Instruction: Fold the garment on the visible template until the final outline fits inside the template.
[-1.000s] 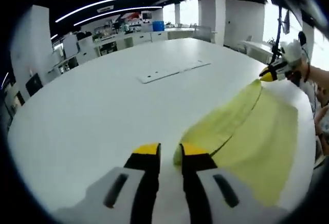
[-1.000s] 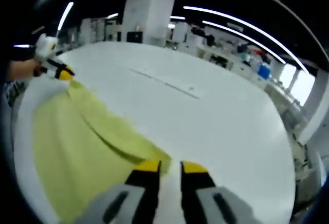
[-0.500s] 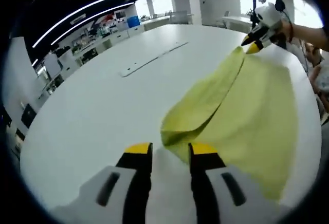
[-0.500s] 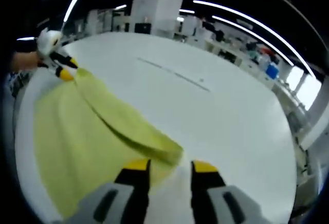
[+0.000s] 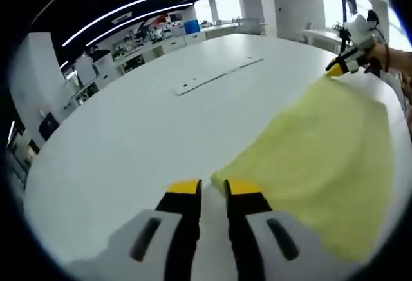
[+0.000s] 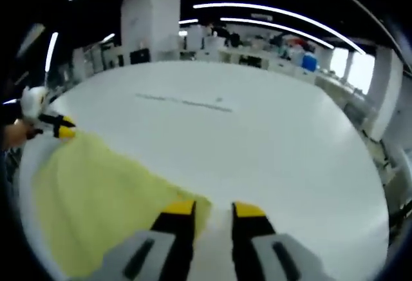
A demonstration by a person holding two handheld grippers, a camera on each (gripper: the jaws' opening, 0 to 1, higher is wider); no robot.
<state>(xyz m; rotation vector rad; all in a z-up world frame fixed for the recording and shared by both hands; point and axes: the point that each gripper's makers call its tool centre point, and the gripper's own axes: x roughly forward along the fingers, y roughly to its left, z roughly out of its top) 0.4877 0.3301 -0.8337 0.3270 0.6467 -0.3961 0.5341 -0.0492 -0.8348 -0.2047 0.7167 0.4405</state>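
We count one yellow garment (image 5: 322, 165) on white surface (image 5: 129, 133); two hand-held grippers: left hand-held gripper (image 5: 212, 186) and right hand-held gripper (image 6: 213, 208), narrow gaps, each at garment corner.

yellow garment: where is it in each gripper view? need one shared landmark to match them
Left gripper view: the yellow garment spreads over the right half, from the left gripper up to the right gripper.
Right gripper view: the garment lies lower left, from the right gripper to the left gripper.
Shared landmark: the long flat strip on the white table.
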